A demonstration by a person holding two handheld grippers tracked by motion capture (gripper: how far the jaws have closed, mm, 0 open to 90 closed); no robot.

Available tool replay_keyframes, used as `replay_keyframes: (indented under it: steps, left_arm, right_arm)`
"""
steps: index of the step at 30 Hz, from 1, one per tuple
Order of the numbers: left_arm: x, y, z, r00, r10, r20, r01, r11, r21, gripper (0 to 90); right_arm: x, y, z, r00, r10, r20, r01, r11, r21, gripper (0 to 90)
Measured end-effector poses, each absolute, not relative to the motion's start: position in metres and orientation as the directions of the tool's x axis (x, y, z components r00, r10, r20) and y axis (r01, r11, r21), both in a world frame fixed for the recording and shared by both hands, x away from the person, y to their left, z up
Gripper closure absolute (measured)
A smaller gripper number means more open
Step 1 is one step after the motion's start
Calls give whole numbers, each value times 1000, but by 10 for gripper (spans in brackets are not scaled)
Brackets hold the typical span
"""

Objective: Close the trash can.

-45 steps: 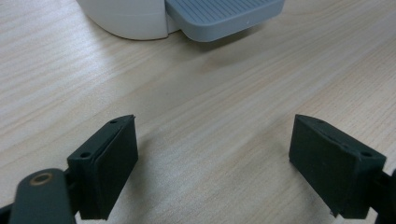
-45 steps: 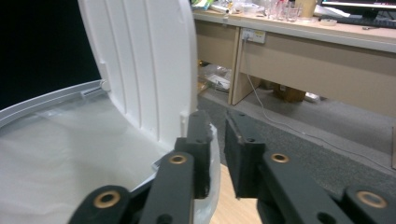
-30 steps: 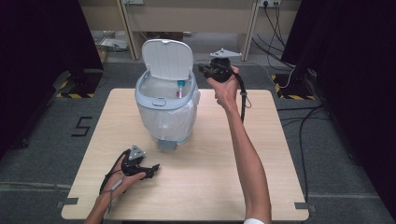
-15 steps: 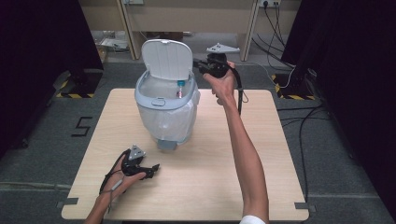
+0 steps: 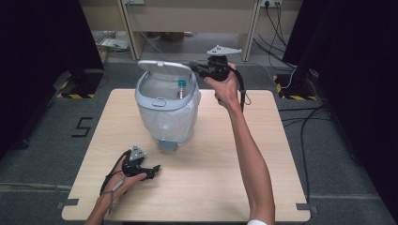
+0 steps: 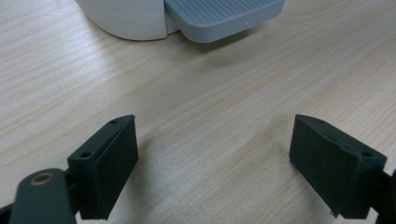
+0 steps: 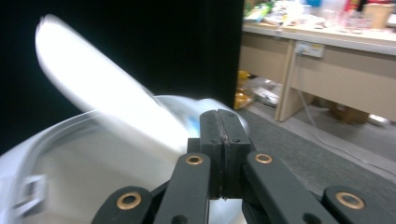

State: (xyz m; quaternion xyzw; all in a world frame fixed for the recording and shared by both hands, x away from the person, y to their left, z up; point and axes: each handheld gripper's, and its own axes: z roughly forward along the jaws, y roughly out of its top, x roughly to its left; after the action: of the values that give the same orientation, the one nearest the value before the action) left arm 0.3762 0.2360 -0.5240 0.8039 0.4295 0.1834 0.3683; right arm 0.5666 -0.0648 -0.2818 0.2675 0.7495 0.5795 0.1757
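Bin lid is met by the closed right claw; left claw is held open over the surface.

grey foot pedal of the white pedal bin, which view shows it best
The left gripper view: the ribbed grey foot pedal sits close and sharp beyond the open jaws, jutting from the white pedal bin. The high view shows it as a small grey tab at the bin's base. The right gripper view looks at the bin's blurred lid and rim instead.
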Motion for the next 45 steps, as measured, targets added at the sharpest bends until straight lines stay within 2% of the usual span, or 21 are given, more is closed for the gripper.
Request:
replay_keyframes:
  steps: [3,14,21,32,38,39,41,45]
  left_arm:
    - [376,236,-524,564,826,-21,555,-360,749,143]
    - [376,236,-524,563,826,-21,556,-360,749,143]
    - [376,236,-524,563,826,-21,556,-360,749,142]
    - [376,236,-524,563,826,-20,556,-360,749,143]
    - [376,236,-524,562,827,-18,555,-361,749,143]
    - [376,236,-524,562,827,-17,555,-363,749,142]
    - [376,236,-524,560,828,-19,556,-359,749,143]
    - [376,236,-524,559,829,-19,557,-358,749,143]
  right_arm:
    - [552,-57,-284,-818,574,33,180,201,963,897]
    - [518,-39,-291,-825,563,-58,144,308,940,896]
    - [511,-32,-299,-833,550,-64,156,344,926,891]
    - [499,-20,-302,-838,544,-38,167,323,932,893]
    - [490,-6,-301,-837,538,-95,132,368,921,894]
    - [486,0,-300,-825,546,-145,107,402,910,896]
    - [484,5,-299,-813,558,-167,102,419,903,897]
    - [483,13,-300,-808,568,-156,112,408,906,898]
